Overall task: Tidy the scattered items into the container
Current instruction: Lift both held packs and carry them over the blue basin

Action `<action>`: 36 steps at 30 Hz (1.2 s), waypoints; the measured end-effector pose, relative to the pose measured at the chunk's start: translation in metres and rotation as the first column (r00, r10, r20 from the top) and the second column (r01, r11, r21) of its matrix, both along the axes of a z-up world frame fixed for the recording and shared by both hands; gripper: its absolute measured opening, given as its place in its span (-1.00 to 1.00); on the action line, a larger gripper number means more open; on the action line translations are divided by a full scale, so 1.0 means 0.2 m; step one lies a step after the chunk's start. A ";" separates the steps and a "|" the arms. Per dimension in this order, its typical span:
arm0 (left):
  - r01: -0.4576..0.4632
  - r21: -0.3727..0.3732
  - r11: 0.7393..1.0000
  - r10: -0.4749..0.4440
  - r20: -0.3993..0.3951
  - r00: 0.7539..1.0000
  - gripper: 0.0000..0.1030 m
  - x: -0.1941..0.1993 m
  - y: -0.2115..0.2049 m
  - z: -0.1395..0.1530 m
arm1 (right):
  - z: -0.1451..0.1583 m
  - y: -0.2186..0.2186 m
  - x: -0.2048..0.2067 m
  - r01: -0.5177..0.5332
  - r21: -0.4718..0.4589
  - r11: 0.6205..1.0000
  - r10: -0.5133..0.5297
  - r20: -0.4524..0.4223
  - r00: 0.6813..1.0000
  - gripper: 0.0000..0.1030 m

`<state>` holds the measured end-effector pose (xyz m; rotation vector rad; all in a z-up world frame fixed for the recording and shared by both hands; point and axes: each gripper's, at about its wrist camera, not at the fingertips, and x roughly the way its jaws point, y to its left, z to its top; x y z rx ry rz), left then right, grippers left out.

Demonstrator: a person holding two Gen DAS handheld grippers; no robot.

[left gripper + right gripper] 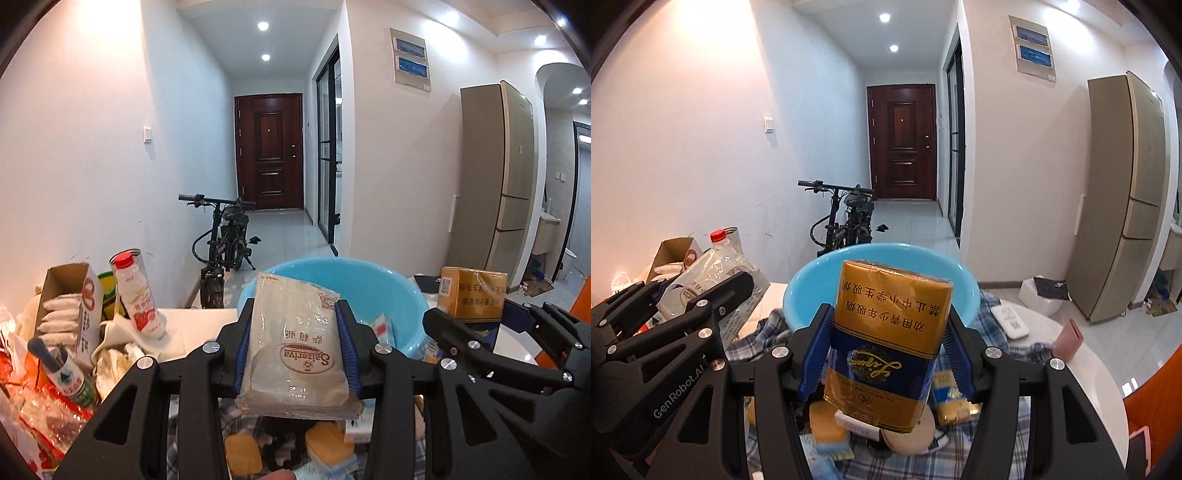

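While both your hands are loaded, the risk lies in the release, not the carry; your left tool [299, 354] is clamped on a flat wrapped packet [295, 347], gripped by its two long edges, and your right tool [886, 354] is clamped on a gold and blue cigarette pack [888, 343], held low on its body with most of it standing above the pads. Both are raised in front of the blue basin [882, 280], which sits on the table [1104, 373] beyond the checked cloth [997, 450]; neither thing is over the rim yet, as far as these views let you judge.

The packet's wrapper looks slick and loose, so it could slide through the pads if you tilt it; the cigarette pack is top-heavy in that low grip and may tip forward and land on the cloth short of the basin. Your two tools are close side by side, so bringing both in at once could knock one against the other.

To your left stands a crowd: a red-capped drink bottle [138, 295], an open cardboard box [74, 306] of white sachets, a small green bottle [68, 376]; a wide swing of the left tool would topple the bottle. Sponges [242, 454] and small boxes lie beneath your tools, and a white remote [1010, 319] lies to the right of the basin.
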<state>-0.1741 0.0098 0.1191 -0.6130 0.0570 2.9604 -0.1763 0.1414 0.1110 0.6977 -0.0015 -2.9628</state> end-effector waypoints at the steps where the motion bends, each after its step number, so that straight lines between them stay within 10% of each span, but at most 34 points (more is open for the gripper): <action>1: -0.002 -0.004 1.000 0.002 -0.003 1.000 -0.24 -0.03 0.00 0.01 | 0.01 0.00 -0.02 0.001 0.000 1.000 -0.001 -0.002 1.000 0.17; 36: -0.057 -0.025 0.998 0.058 0.050 0.997 -0.24 -0.46 0.06 -0.11 | -0.11 -0.03 -0.50 0.020 0.086 0.996 -0.023 0.034 0.999 0.17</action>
